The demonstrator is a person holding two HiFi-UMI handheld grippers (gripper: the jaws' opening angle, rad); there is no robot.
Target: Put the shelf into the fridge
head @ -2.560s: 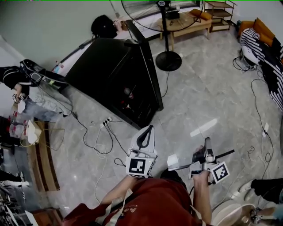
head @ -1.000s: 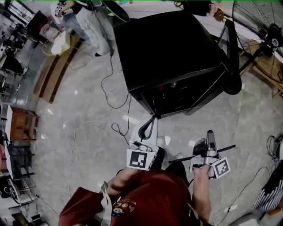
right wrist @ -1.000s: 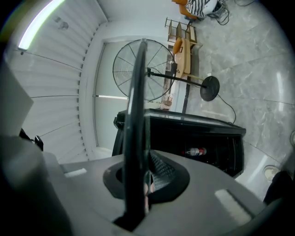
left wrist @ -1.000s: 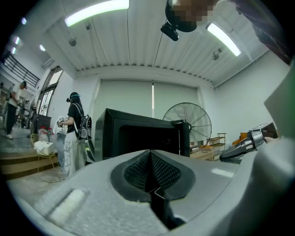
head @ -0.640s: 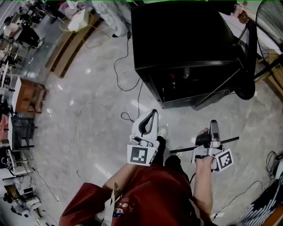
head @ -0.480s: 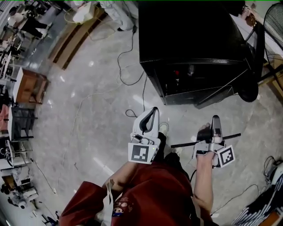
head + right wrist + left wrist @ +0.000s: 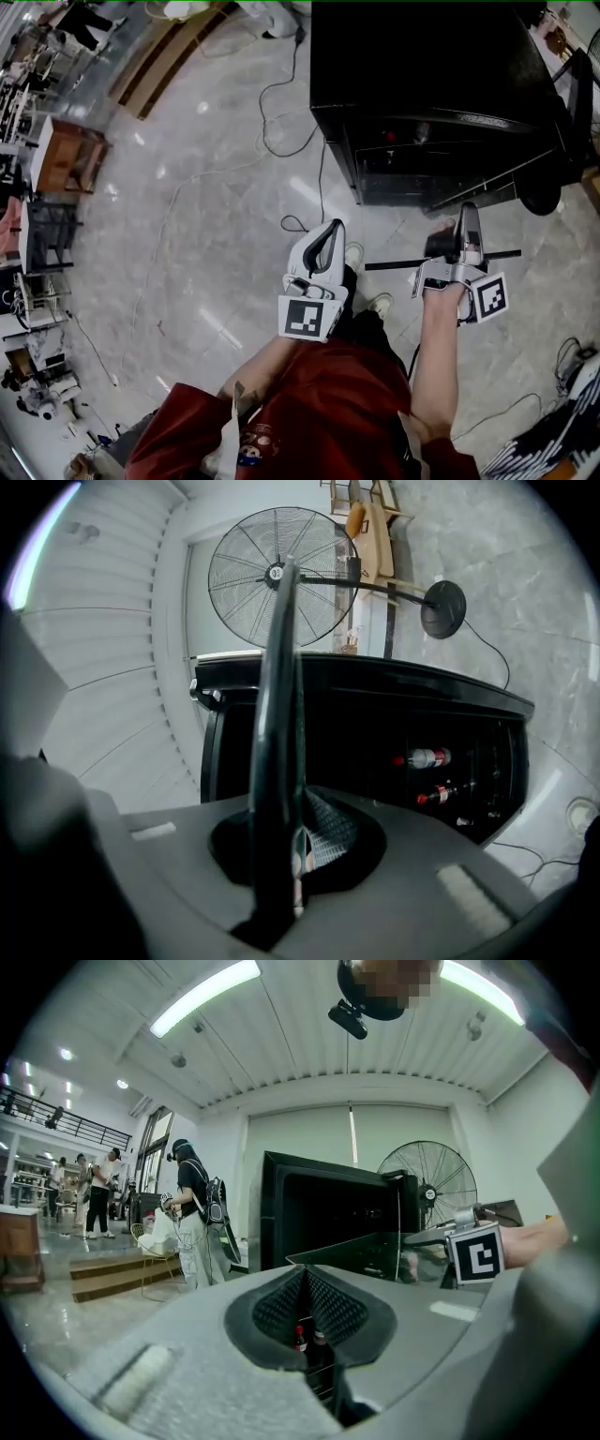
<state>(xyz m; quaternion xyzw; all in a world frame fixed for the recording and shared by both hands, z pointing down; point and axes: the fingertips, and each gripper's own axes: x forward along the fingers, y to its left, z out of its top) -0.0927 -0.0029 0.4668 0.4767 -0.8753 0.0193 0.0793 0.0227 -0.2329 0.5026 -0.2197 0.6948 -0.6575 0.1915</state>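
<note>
Shelf (image 7: 398, 264) is seen edge-on in the head view as a thin dark bar held level above the floor (image 7: 206, 234), in front of the black fridge (image 7: 422, 75) and apart from it. It is clamped by the right hand-held gripper (image 7: 469, 214), whose jaws are closed on its right part. The left hand-held gripper (image 7: 333, 226) is held beside it, to the left, with its jaw tips together and nothing between them. A cable (image 7: 272, 112) is trailed across the floor to the left of the fridge.

In the left gripper view, the left hand-held gripper (image 7: 305, 1274) is shown with its pads meeting at the tip and nothing gripped. The shelf (image 7: 375, 1246) is seen to the right as a clear pane, level, in front of the fridge (image 7: 319, 1204). A fan (image 7: 427, 1180) is seen behind the fridge, and a person (image 7: 197, 1204) is seen at the left.

In the right gripper view, the shelf (image 7: 277, 714) is shown as a dark edge running up the picture from between the jaws. The right hand-held gripper (image 7: 298, 803) is closed tightly on it. Beyond it the fridge (image 7: 375, 733) is seen open, with bottles (image 7: 424, 758) inside, and the fan (image 7: 277, 574) is seen behind.
</note>
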